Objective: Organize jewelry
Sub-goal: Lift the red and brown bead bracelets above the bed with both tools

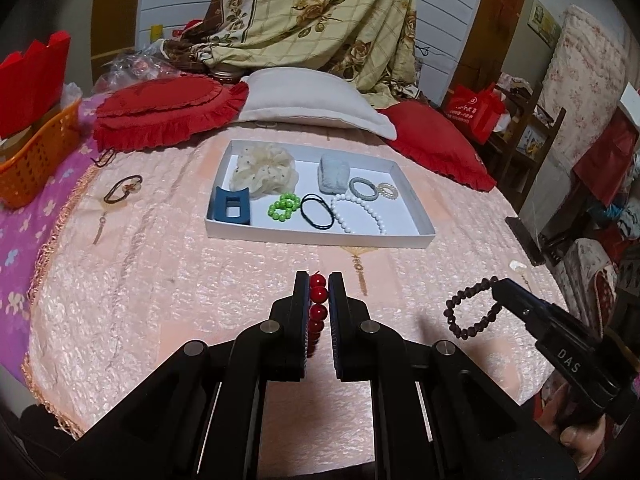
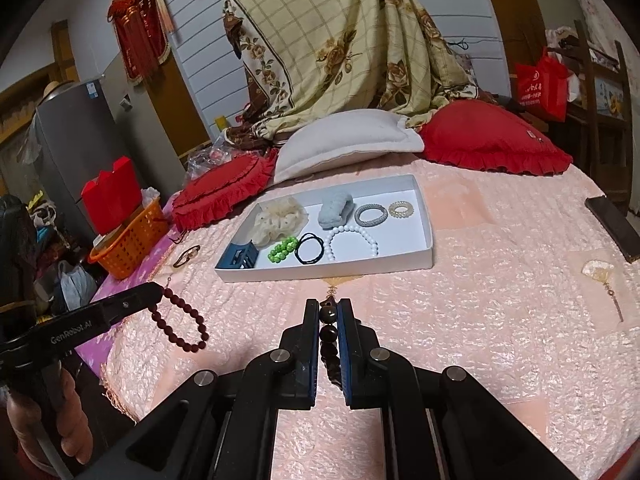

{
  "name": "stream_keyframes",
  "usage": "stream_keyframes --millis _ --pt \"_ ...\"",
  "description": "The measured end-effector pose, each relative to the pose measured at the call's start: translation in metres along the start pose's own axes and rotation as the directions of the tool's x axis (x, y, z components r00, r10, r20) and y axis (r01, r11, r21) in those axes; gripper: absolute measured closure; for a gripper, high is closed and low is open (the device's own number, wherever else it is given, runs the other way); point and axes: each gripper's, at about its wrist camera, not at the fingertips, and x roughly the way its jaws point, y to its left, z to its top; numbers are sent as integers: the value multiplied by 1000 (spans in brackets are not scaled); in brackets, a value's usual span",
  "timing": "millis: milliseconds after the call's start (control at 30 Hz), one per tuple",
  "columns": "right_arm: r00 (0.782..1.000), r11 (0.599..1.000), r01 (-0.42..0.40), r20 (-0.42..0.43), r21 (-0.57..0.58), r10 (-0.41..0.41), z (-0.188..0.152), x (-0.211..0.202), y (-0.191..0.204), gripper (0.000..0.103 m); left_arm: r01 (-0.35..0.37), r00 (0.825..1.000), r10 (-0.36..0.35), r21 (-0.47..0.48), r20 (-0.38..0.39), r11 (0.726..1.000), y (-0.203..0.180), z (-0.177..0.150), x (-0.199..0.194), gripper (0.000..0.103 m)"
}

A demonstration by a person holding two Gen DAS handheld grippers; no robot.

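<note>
- Red round-bead bracelet (image 1: 318, 304) clamped between the fingers (image 1: 300, 312) of the left gripper (image 1: 319, 280), its loop hanging clear above the pink quilted bed cover (image 1: 160, 280); same bracelet seen from the right wrist view (image 2: 180, 320), dangling from the left gripper's tip (image 2: 154, 290).
- Dark brown bead bracelet (image 2: 329, 344) pinched in the narrow gap of the right gripper (image 2: 329, 306), fingers (image 2: 345, 332) closed on it; seen from the left wrist view as a small-beaded loop (image 1: 472, 308) hanging from the right gripper's tip (image 1: 496, 286).
- Both grippers held near the front edge of the bed, short of the shallow white cardboard tray (image 1: 320, 236).
- Inside the tray: cream frilly scrunchie (image 1: 264, 172) at back left, dark blue plastic claw clip (image 1: 232, 206) at front left, bright green bead bracelet (image 1: 284, 206), thin black hair tie (image 1: 317, 210), white pearl-bead bracelet (image 1: 360, 212), grey ribbed ring bracelet (image 1: 363, 189), small pale spiral hair coil (image 1: 387, 190), light blue fuzzy piece (image 1: 334, 174) at back centre.
- Lying outside the tray on the cover, well to its left: thin brown looped cord piece (image 1: 122, 190).
- Behind the tray: white pillow (image 1: 316, 100) between two red frilled cushions (image 1: 168, 108).
- Orange plastic basket (image 1: 36, 156) at the far left edge of the bed.
</note>
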Motion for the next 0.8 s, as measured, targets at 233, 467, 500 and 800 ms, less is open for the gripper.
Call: stream_keyframes --millis 233,467,500,800 --pt "1000 999 -6 -8 -37 6 -3 3 14 95 -91 995 88 61 48 994 -4 -6 -6 95" --pt "1000 999 -12 -21 -51 11 -5 5 19 95 -125 992 122 75 34 989 -4 -7 0 95" --pt "1000 999 -13 -22 -52 12 -5 5 20 95 -129 991 127 74 28 989 -3 -7 1 95" --pt "999 999 -19 -29 -45 18 -7 7 18 95 -159 987 159 86 16 983 -6 -8 7 95"
